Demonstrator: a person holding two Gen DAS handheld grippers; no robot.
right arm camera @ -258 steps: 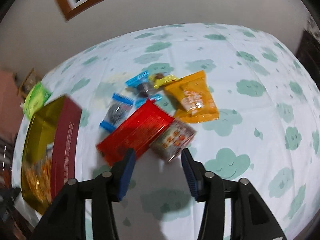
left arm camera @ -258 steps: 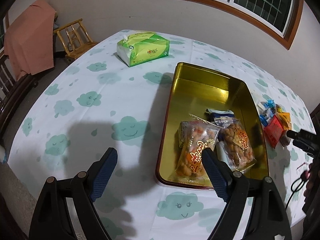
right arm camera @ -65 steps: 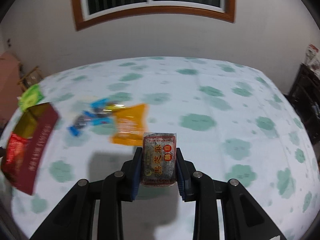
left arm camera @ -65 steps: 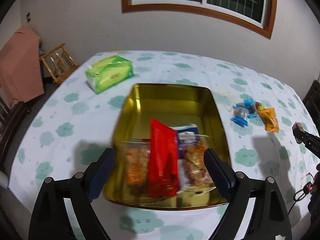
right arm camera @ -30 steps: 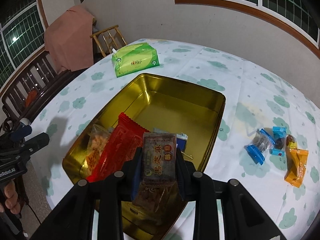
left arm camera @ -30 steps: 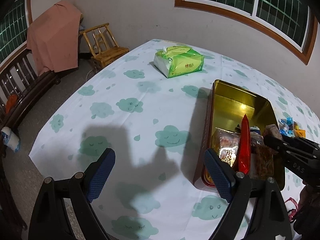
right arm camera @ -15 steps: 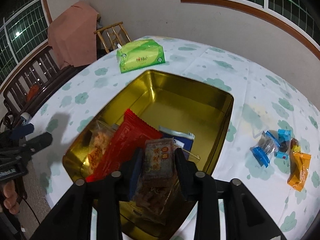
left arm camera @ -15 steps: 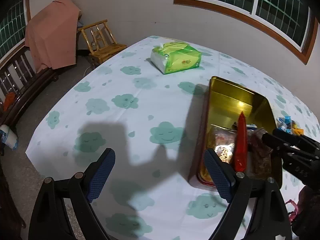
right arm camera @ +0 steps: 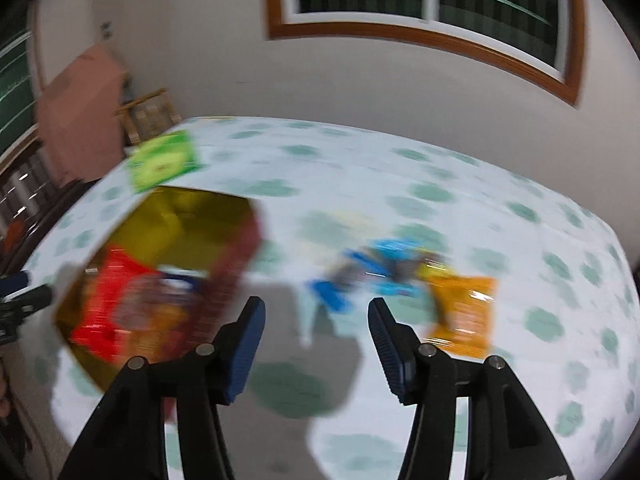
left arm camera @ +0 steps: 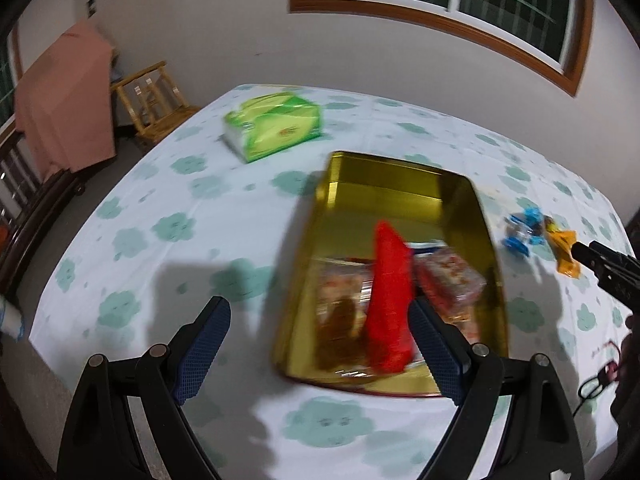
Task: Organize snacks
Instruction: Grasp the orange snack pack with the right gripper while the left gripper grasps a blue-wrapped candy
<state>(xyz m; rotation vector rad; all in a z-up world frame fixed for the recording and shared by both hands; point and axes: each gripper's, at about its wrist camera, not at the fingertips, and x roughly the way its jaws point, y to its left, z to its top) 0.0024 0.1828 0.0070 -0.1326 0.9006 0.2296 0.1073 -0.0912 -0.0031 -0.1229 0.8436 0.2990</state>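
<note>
Far left on the table (left arm camera: 132,208): green tissue pack (left arm camera: 274,126), not a snack, leave it. Your left gripper (left arm camera: 316,344) hangs over the near table edge, jaws wide apart, nothing in them.

Next right, the gold tin (left arm camera: 340,178). It holds the red packet (left arm camera: 390,300) standing on edge, clear bags of fried snacks (left arm camera: 340,292) on its left, a red-printed clear packet (left arm camera: 450,282) on its right, and something blue-and-white behind that's too blurred to name. So most of the sorting looks done; the far half of the tin is bare gold.

Right of the tin, well apart from it, the leftovers sit on the cloth: blue-wrapped candies (right arm camera: 372,268) in a clump, then the orange packet (right arm camera: 464,310) just beside them.

Your right gripper (right arm camera: 316,332) is over the cloth between tin and leftovers, jaws apart, empty. That view is motion-blurred, so exact candy count is unclear.

Left to do, as I judge it: candies and orange packet into the tin. Small wrappers, so expect a pick apiece.
</note>
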